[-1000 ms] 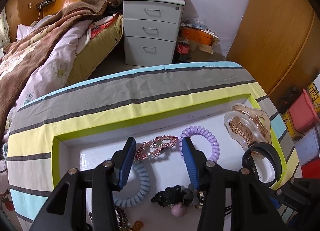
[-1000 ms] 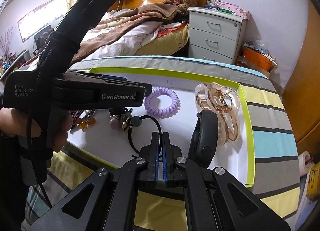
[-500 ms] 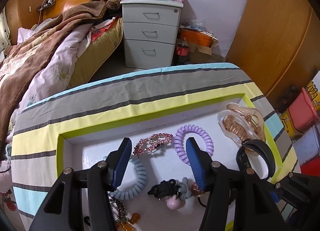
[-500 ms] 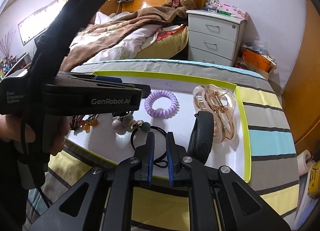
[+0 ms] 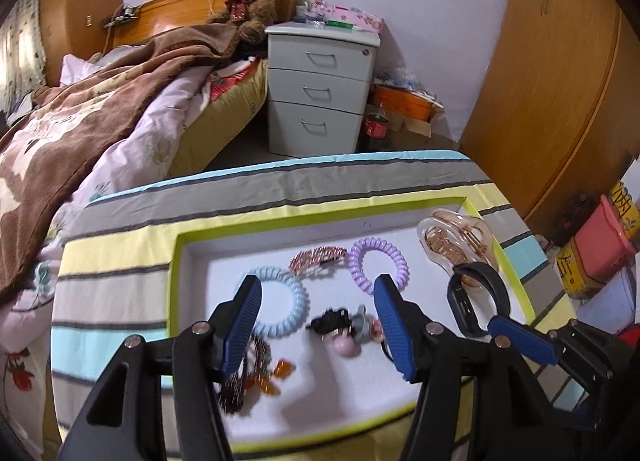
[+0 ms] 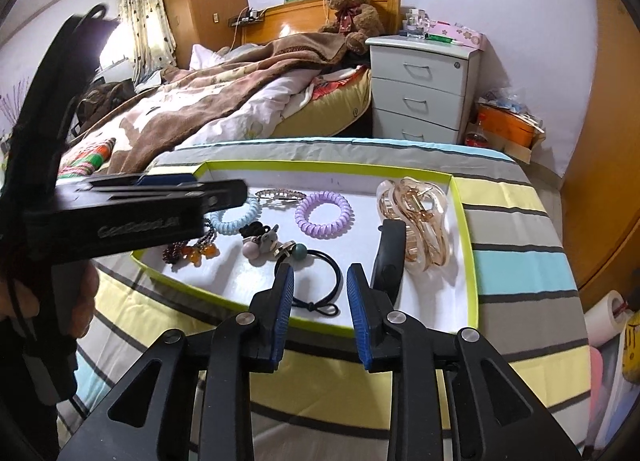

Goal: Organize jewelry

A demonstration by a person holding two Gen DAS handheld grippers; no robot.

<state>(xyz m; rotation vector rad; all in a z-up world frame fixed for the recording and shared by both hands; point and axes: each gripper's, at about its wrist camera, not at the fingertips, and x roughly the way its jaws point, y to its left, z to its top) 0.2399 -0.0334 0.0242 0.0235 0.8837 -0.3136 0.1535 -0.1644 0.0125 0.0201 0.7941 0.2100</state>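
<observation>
A white tray with a lime rim (image 5: pixel 178 261) (image 6: pixel 466 229) lies on a striped cloth. It holds a purple coil tie (image 5: pixel 378 263) (image 6: pixel 324 214), a blue coil tie (image 5: pixel 288 303) (image 6: pixel 232 219), a rhinestone clip (image 5: pixel 318 257) (image 6: pixel 280 195), a clear amber claw clip (image 5: pixel 456 243) (image 6: pixel 416 221), a black band (image 5: pixel 478 297) (image 6: pixel 390 257), charm ties (image 5: pixel 348 331) (image 6: pixel 262 243), a black elastic (image 6: pixel 320 281) and a bead bracelet (image 5: pixel 256 371) (image 6: pixel 188 251). My left gripper (image 5: pixel 316 303) is open and empty above the tray's middle. My right gripper (image 6: pixel 320 281) is open and empty over the near rim.
The cloth-covered table (image 6: pixel 516 265) stands by a bed (image 5: pixel 100 133), a grey drawer unit (image 5: pixel 320 89) and wooden wardrobe doors (image 5: pixel 552 73). Coloured boxes (image 5: pixel 600 257) stand on the floor at the right. The left gripper's body (image 6: pixel 120 217) crosses the right wrist view.
My right gripper has gone from shut to open and drawn back toward the near rim. My left gripper has lifted and pulled back, so more of the tray shows.
</observation>
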